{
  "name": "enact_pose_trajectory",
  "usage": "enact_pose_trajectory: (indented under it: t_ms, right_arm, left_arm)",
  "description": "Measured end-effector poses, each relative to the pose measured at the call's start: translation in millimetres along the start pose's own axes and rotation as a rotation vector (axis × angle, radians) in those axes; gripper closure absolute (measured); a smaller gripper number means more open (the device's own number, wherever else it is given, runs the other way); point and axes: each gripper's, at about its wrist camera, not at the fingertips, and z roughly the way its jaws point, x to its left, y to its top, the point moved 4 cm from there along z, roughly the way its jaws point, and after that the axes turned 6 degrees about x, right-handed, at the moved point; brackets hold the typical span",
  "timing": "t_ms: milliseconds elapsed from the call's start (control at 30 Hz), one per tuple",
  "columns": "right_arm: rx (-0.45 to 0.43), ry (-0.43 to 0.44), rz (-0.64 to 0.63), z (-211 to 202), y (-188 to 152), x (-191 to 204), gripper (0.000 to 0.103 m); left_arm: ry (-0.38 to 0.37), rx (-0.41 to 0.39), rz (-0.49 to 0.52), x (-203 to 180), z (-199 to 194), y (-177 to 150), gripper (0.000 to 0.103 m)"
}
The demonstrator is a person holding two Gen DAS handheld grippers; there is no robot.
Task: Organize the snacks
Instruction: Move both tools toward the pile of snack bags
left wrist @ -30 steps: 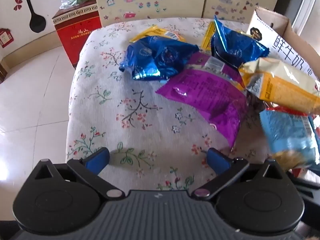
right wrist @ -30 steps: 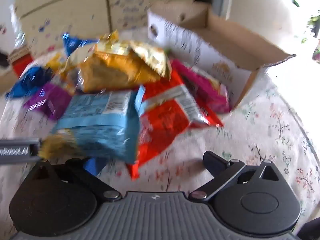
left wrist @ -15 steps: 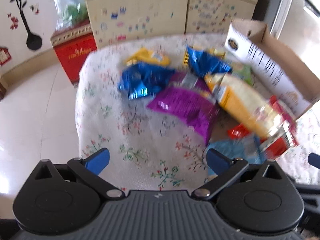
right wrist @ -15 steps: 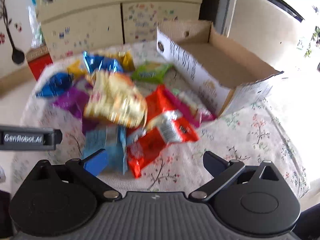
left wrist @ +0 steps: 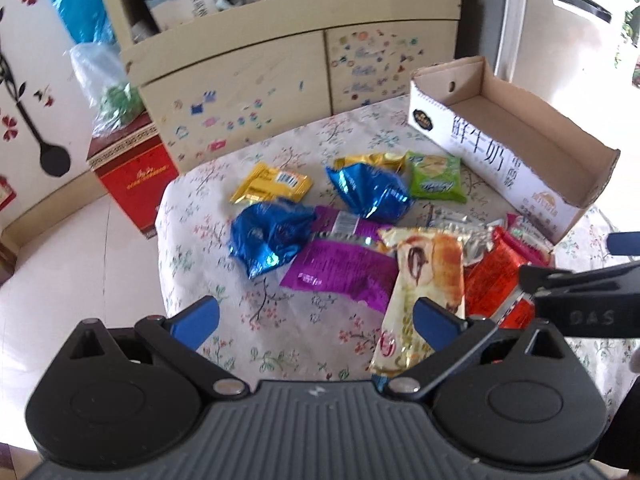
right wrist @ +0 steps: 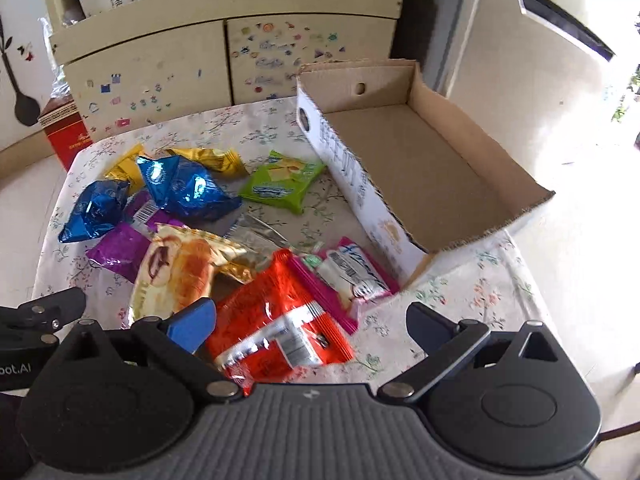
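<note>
Several snack packets lie on a floral-cloth table (left wrist: 200, 248): two blue foil bags (left wrist: 272, 236) (right wrist: 188, 188), a purple packet (left wrist: 344, 268), a cream bread packet (left wrist: 424, 280) (right wrist: 176, 276), a red packet (right wrist: 280, 320), a green packet (right wrist: 284, 182), yellow packets (left wrist: 272, 188) and a pink-white one (right wrist: 352, 276). An open, empty cardboard box (right wrist: 420, 168) (left wrist: 512, 140) stands at the right. My left gripper (left wrist: 316, 320) is open above the near table edge. My right gripper (right wrist: 312, 324) is open above the red packet. Both hold nothing.
A cream cabinet (left wrist: 280, 76) with stickers stands behind the table. A red box (left wrist: 132, 176) with a plastic bag on top sits on the floor at the left. A fridge door (right wrist: 520, 60) is at the right. The other gripper's body (left wrist: 580, 296) shows at the right.
Both grippers have pulled back and up from the pile, so the whole table and box show now. The packets lie more spread out; a light blue packet is out of sight.
</note>
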Motion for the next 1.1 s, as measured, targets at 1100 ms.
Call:
enact_pose_trajectory:
  t_ms: [1100]
  right_arm:
    - [0.015, -0.089, -0.054, 17.0, 7.6, 12.9, 0.0]
  left_arm:
    - [0.084, 0.03, -0.031, -0.2, 27.5, 7.0, 0.001]
